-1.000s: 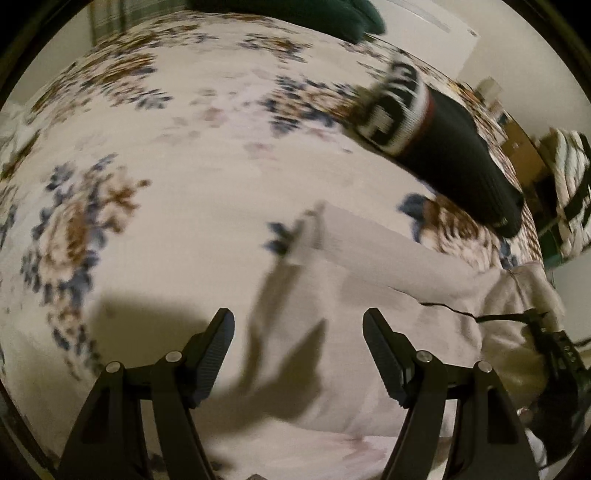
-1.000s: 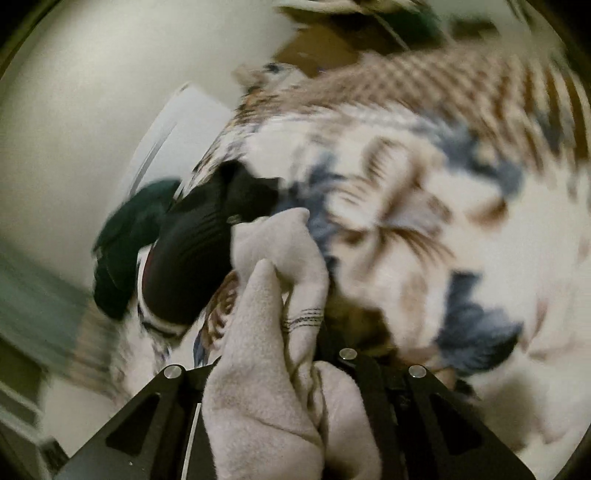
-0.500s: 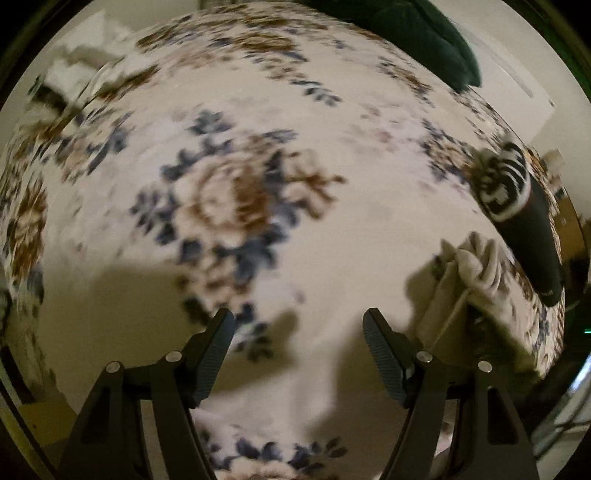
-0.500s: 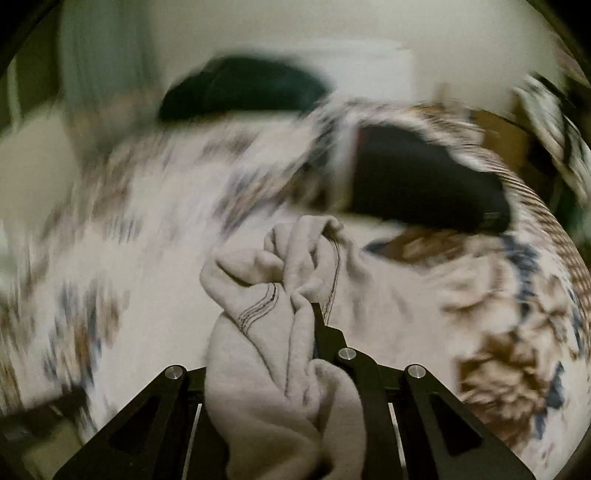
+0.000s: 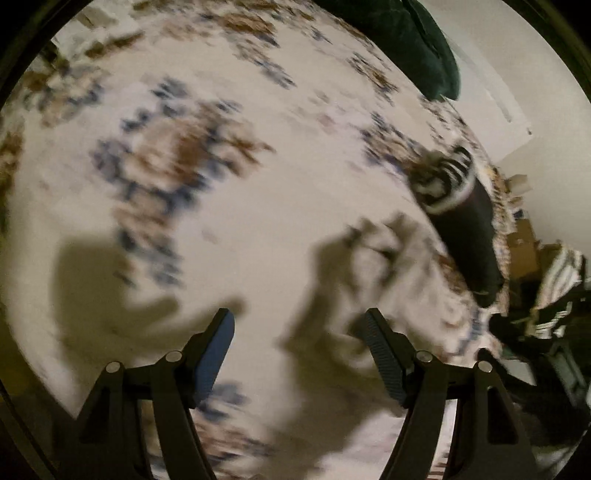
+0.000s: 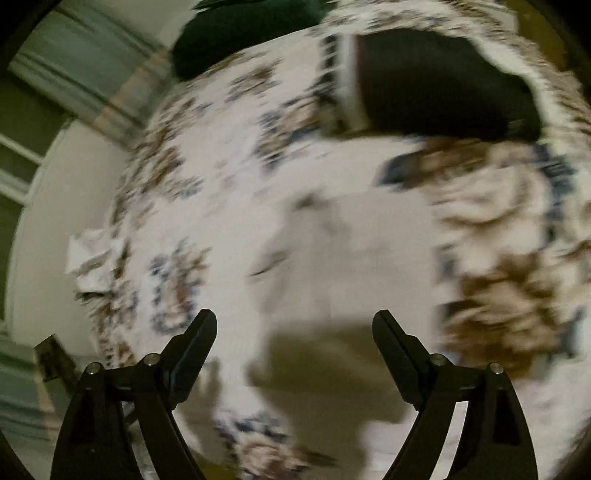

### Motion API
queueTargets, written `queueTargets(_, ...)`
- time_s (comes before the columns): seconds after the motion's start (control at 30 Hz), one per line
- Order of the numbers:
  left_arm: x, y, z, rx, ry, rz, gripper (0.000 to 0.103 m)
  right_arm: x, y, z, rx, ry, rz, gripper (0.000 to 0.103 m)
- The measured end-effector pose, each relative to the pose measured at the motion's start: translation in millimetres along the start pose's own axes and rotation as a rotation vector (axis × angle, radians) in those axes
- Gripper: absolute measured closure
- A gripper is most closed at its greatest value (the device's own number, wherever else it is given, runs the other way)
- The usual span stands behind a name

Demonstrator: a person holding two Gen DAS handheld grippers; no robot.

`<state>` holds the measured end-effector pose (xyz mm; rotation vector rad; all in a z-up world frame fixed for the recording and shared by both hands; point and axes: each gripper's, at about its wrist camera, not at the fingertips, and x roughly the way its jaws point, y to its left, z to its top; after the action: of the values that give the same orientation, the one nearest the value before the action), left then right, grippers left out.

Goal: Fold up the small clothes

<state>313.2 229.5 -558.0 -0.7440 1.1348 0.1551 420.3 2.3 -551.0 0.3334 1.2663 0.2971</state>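
Observation:
A small beige garment [image 6: 343, 266] lies crumpled on the floral bedspread [image 6: 229, 192], blurred by motion. My right gripper [image 6: 295, 325] hovers above it with its jaws opening and nothing between the fingers. In the left wrist view the beige garment [image 5: 388, 269] sits just beyond the right finger [image 5: 380, 343] of my left gripper [image 5: 299, 332], which stands open and empty over the bedspread [image 5: 258, 184]. A black garment with a white striped band [image 5: 465, 221] lies past the beige one, and it fills the upper right [image 6: 443, 85] of the right wrist view.
A dark green garment [image 5: 417, 48] lies at the bed's far edge, also in the right view [image 6: 240, 33]. A white crumpled cloth [image 6: 96, 258] sits at the bed's left edge. Boxes and striped fabric [image 5: 561, 273] crowd the floor beside the bed.
My right gripper was shut on the beige garment; now its jaws stand apart and the garment lies on the bedspread. Both grippers have swung across the bed, the left staying open.

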Motion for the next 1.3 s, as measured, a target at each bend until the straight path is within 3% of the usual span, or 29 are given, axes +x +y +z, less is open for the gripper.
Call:
queueTargets(0.13,44.6,-38.0,-19.5,-0.063,0.066,-0.044,0.033,-0.7,-51.1,27.3,0.013,0.039,-0.043,0.015)
queueTargets(0.23,68.5,-43.9,-30.0,-0.129,0.094,-0.007,0.033,7.4,-81.1,46.1,0.009,0.078,-0.042,0.015)
queueTargets(0.3,87.8,-24.1,-40.8,-0.19,0.134,0.067,0.032,18.4,-95.3,53.2,0.007,0.111,-0.033,0.015)
queueTargets(0.37,94.9,6.0,-53.2,-0.268,0.155,0.093,0.028,28.2,-107.2,59.5,-0.009,0.14,-0.046,0.015)
queueTargets(0.5,72.4,27.7,-68.7,-0.39,0.092,0.047,0.025,42.9,-120.3,81.1,-0.086,0.178,-0.018,0.015)
queueTargets(0.63,58.4,5.1,-79.5,-0.435,0.005,-0.051,0.025,69.2,-120.0,102.4,-0.133,0.236,0.124,0.015)
queueTargets(0.73,81.9,-14.5,-85.0,-0.459,0.014,-0.12,0.025,96.9,-116.2,112.2,-0.124,0.315,0.262,0.015)
queueTargets(0.8,97.6,-19.0,-87.1,-0.473,0.008,-0.127,0.025,121.7,-112.2,118.3,-0.123,0.365,0.335,0.015)
queueTargets(0.93,113.0,-8.5,-82.2,-0.569,-0.057,-0.145,0.027,161.3,-99.7,121.3,-0.154,0.443,0.399,0.014)
queueTargets(0.97,111.0,-6.8,-78.5,-0.568,-0.078,-0.148,0.033,166.9,-96.8,120.6,-0.16,0.456,0.414,0.014)
queueTargets(1.0,109.3,-8.2,-75.1,-0.547,-0.092,-0.142,0.052,170.8,-94.6,119.9,-0.168,0.45,0.422,0.018)
queueTargets(1.03,104.1,-10.9,-67.8,-0.489,-0.111,-0.137,0.071,170.3,-93.8,119.6,-0.172,0.418,0.426,0.039)
queueTargets(1.1,99.8,-15.5,-57.8,-0.403,-0.112,-0.129,0.078,168.1,-95.7,115.5,-0.164,0.388,0.41,0.07)
queueTargets(1.2,89.3,-24.2,-34.6,-0.233,-0.087,-0.111,0.079,150.2,-108.8,101.1,-0.083,0.326,0.404,0.078)
queueTargets(1.3,88.1,-37.3,-15.1,-0.052,-0.026,-0.119,0.078,113.7,-137.9,57.1,0.089,0.265,0.392,0.08)
